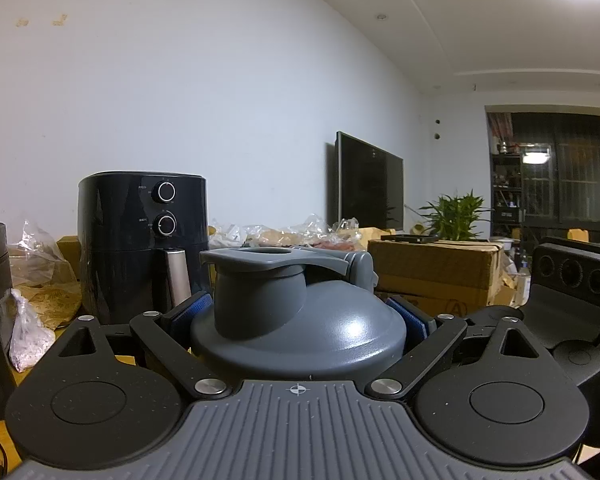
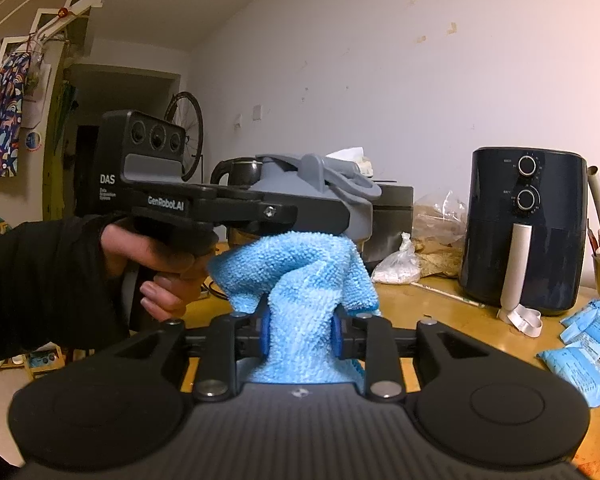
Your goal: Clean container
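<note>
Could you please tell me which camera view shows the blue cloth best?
The right wrist view: the blue cloth sits bunched in the right gripper, reaching toward the grey container. The left wrist view shows none of it.

Both wrist cameras look nearly level along their own fingers, very near the grey container (image 1: pixel 300 320), and share it and the far black air fryer (image 2: pixel 524 228).
</note>
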### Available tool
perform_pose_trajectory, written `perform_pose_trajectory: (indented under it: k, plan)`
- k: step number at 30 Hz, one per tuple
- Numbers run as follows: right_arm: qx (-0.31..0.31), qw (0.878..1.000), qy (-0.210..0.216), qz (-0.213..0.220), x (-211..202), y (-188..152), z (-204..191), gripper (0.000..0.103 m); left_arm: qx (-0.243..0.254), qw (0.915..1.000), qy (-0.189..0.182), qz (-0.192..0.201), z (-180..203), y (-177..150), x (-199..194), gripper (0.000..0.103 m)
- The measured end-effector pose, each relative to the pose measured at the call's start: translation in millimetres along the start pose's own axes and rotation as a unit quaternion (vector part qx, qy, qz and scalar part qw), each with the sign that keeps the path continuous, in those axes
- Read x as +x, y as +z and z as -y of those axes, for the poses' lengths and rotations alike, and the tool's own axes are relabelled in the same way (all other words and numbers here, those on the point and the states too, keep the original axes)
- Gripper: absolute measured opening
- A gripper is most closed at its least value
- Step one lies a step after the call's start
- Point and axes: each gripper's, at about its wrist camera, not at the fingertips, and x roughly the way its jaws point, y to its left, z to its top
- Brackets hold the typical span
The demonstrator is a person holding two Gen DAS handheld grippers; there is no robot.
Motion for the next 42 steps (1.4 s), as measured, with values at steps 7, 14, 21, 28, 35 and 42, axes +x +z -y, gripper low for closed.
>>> perform_pose_trajectory:
  k: [7, 14, 21, 28, 35, 42]
  plan:
    - [0.002, 1.0, 0.001, -0.011, 2.6, -3.3, 0.2, 0.027, 0.0, 1.0, 0.0, 0.0, 0.5, 0.8, -0.1, 0.095]
    - [0.001, 0.999, 0.002, -0.033, 6.1, -6.6, 0.2, 0.026, 0.0, 1.0, 0.0, 0.0, -0.3, -0.3, 0.8, 0.095]
    - [-0.002, 0.999, 0.002, -0.05, 10.1, -9.4, -0.7, 0.026, 0.0, 1.0, 0.0, 0.0, -0.3, -0.7, 1.4, 0.095]
    - [-0.001, 0.998, 0.005, -0.07, 14.9, -13.4, 0.1, 0.026, 0.0, 1.0, 0.0, 0.0, 0.1, -0.3, 1.5, 0.095]
    - [-0.003, 0.996, 0.005, -0.093, 20.4, -17.4, -0.8, 0.025, 0.001, 1.0, 0.001, 0.0, 0.0, -0.6, 2.1, 0.095]
    - [-0.002, 0.993, 0.008, -0.115, 26.3, -20.0, -0.5, 0.026, 0.0, 1.0, 0.001, 0.0, 0.5, -0.6, 2.1, 0.095]
